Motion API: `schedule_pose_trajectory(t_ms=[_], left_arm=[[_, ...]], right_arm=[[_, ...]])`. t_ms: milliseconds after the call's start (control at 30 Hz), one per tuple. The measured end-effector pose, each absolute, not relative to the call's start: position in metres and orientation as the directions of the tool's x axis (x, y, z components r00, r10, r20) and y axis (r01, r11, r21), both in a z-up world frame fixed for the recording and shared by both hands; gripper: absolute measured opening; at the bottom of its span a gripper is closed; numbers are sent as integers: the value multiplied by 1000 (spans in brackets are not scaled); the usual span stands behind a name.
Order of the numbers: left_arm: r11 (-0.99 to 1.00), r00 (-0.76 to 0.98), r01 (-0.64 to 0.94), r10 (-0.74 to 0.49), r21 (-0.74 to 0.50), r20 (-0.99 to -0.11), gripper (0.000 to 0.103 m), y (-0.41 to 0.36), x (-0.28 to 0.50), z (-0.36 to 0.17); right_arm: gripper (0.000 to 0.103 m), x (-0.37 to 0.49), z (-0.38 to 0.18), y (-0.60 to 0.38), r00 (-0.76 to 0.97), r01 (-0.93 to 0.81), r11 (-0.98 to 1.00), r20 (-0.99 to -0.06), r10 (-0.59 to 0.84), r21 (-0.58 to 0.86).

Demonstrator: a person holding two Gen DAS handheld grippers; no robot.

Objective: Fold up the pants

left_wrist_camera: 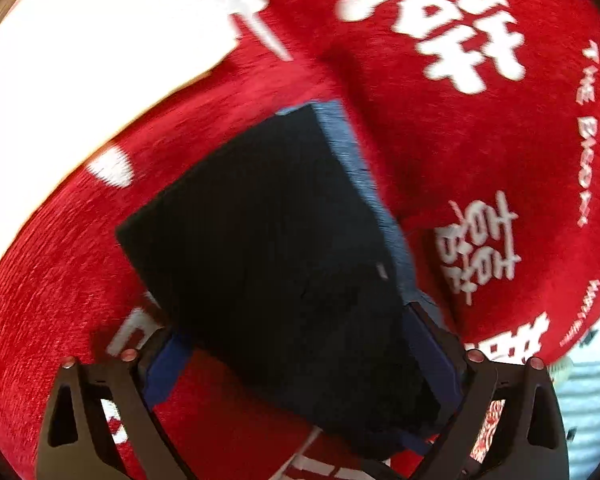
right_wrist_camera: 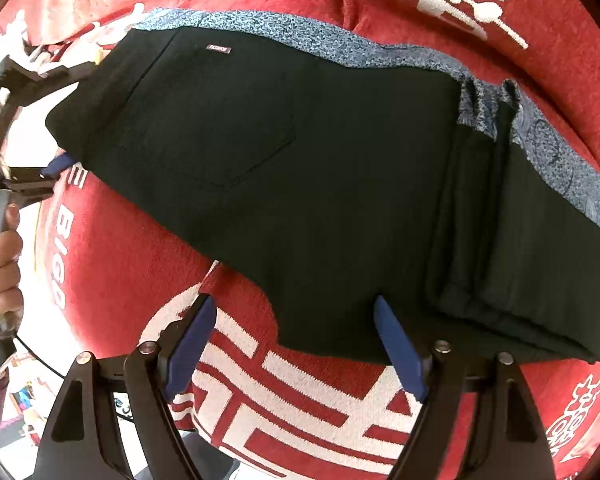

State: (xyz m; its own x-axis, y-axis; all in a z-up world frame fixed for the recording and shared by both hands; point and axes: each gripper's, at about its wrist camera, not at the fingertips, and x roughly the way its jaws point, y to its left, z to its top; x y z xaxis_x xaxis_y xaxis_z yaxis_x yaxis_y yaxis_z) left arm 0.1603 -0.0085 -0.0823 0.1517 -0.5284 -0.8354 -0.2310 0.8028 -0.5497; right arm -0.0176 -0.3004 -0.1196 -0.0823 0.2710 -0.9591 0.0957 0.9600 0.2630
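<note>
The black pants (right_wrist_camera: 284,168) lie folded on a red blanket, with a blue patterned lining along the far edge and a back pocket facing up. Their legs are doubled over at the right (right_wrist_camera: 520,264). My right gripper (right_wrist_camera: 296,344) is open, its blue fingers (right_wrist_camera: 396,352) at the pants' near edge with nothing between them. In the left wrist view the pants (left_wrist_camera: 268,240) fill the middle. My left gripper (left_wrist_camera: 304,364) is open with the waist end of the pants lying between its wide-spread blue fingers (left_wrist_camera: 164,372). It also shows in the right wrist view (right_wrist_camera: 56,164) at the pants' left end.
The red blanket (left_wrist_camera: 440,152) with white characters and lettering covers the surface and has a ridge behind the pants. A white area (left_wrist_camera: 80,40) lies at the upper left. A hand (right_wrist_camera: 0,264) holds the left gripper at the left edge.
</note>
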Motion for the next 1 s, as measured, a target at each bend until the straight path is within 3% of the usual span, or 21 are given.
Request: schedule_pose_trajectory(t_ms=[67, 167, 200, 300, 433, 533, 733, 1000], left_arm=[[819, 154, -231, -502, -525, -851, 84, -7, 161, -81], [890, 162, -167, -400, -425, -902, 43, -14, 160, -73], [912, 167, -136, -364, -387, -917, 39, -17, 160, -70], [949, 220, -29, -299, -313, -928, 37, -31, 154, -59], [971, 345, 230, -142, -63, -928, 37, -75, 132, -39], [943, 410, 328, -91, 54, -908, 36, -94, 119, -35], [912, 455, 387, -61, 135, -889, 37, -104, 114, -35], [906, 467, 395, -56, 152, -883, 37, -105, 115, -35]], right_arm=[[84, -16, -116, -301, -79, 100, 957, -956, 282, 274], [84, -11, -107, -305, -61, 101, 953, -954, 293, 286], [84, -8, -101, -308, -50, 101, 951, -954, 297, 291], [84, 6, -90, -316, -28, 116, 939, -944, 328, 323], [84, 44, -74, -329, -3, 141, 911, -920, 392, 387], [84, 84, -64, -322, -11, 114, 887, -892, 452, 447], [84, 169, -58, -254, -147, 20, 825, -814, 561, 565], [84, 213, -76, -151, -350, -157, 834, -819, 454, 530]])
